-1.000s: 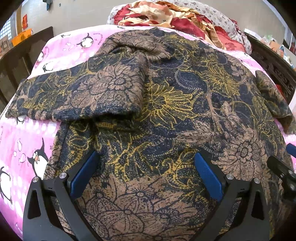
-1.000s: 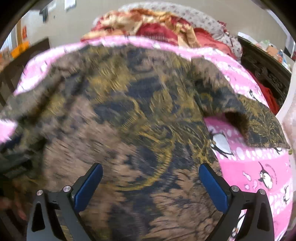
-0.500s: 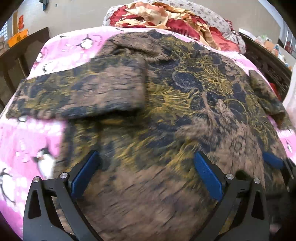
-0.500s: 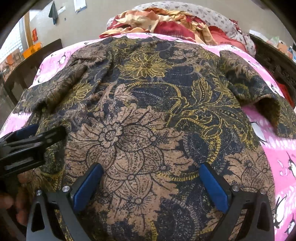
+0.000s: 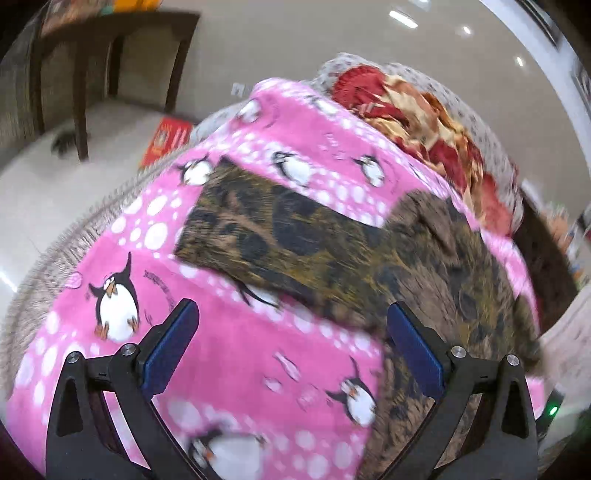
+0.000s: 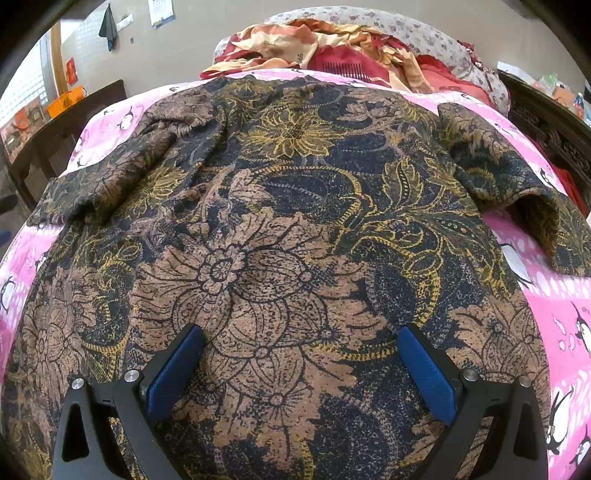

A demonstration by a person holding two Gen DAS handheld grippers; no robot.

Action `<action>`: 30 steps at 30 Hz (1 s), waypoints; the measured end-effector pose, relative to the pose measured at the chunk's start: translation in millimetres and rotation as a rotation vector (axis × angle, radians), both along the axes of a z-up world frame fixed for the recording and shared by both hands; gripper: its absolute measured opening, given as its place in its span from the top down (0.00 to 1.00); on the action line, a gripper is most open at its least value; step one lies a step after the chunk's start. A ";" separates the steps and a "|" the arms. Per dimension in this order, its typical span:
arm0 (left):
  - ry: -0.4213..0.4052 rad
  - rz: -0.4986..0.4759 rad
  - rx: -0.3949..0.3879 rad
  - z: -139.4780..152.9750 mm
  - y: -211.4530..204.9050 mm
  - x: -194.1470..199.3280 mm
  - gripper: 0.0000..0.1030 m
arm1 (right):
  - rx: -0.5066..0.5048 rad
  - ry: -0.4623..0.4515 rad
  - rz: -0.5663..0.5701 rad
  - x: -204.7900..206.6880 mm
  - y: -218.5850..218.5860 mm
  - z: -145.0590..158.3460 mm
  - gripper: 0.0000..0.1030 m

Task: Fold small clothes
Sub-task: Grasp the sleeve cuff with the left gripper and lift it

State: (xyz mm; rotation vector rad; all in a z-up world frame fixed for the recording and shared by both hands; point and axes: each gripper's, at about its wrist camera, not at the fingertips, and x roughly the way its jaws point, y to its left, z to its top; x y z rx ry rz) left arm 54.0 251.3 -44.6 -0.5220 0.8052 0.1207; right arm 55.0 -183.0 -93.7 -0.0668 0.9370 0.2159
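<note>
- No real containers anywhere, the closest thing is the bed itself: a pink fleece blanket with penguin prints (image 5: pixel 229 354) covers it, and everything sits on that.
- Lying on the blanket is the task item, a dark navy, brown and gold floral-patterned knit top (image 6: pixel 295 236), spread flat with both sleeves out to the sides.
- At the far end of the bed there's a crumpled red and cream floral quilt (image 6: pixel 325 44) heaped against a grey speckled pillow (image 6: pixel 417 29).
- Right gripper (image 6: pixel 299 369): jaws spread wide, nothing between the blue pads (image 6: pixel 173 373). It hangs right over the lower body of the top, with a big brown flower of the print sitting between the two fingers. Can't tell if the tips actually touch the cloth.
- Left gripper (image 5: pixel 291 350): also wide open and holding nothing. This view is pretty motion-blurred.
- From the left wrist camera, the gripper is over bare pink blanket off the garment's left side. The top's left sleeve (image 5: pixel 266 236) lies just ahead of the fingers, stretched across the blanket, and the body of the top runs past the right-hand finger.
- Off the bed on that side: pale tiled floor (image 5: pixel 55 192), a dark wooden table (image 5: pixel 85 74) and a red paper item (image 5: pixel 166 140) on the floor.
</note>
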 end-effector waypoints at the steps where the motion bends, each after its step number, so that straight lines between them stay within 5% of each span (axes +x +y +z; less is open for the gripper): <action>1: 0.004 0.024 -0.030 -6.3 9.9 2.7 0.07 | 0.000 0.001 0.000 0.5 0.1 0.0 0.00; 5: -0.016 0.029 -0.263 -35.8 37.3 14.3 0.08 | 0.000 0.000 0.000 -0.1 0.3 0.1 0.00; 12: -0.086 0.022 -0.335 -35.7 52.5 38.5 0.11 | 0.001 0.001 0.000 -0.2 0.3 0.1 0.00; 13: -0.088 0.033 -0.331 -34.1 54.1 41.4 0.14 | -0.001 0.000 0.001 -0.3 0.4 0.0 0.00; 16: -0.050 0.061 -0.323 -35.7 61.1 50.0 0.55 | 0.001 0.000 0.001 -0.3 0.1 0.0 0.00; 18: 0.010 0.119 -0.306 -42.1 68.4 53.3 0.91 | 0.001 0.001 0.001 -0.3 0.3 -0.1 0.00; 21: 0.050 0.155 -0.243 -37.4 68.3 53.1 0.96 | 0.001 0.001 0.001 -0.2 0.2 0.0 0.00; 23: 0.053 0.149 -0.115 -13.0 59.4 52.2 0.97 | 0.001 0.000 0.001 -0.4 0.2 -0.1 0.00; 26: -0.054 0.201 0.049 45.1 68.3 41.5 0.97 | 0.000 0.000 0.002 -0.4 0.2 0.0 0.00; 30: -0.210 0.319 0.162 118.4 101.4 18.4 0.97 | 0.001 0.000 0.002 -0.5 0.3 0.0 0.00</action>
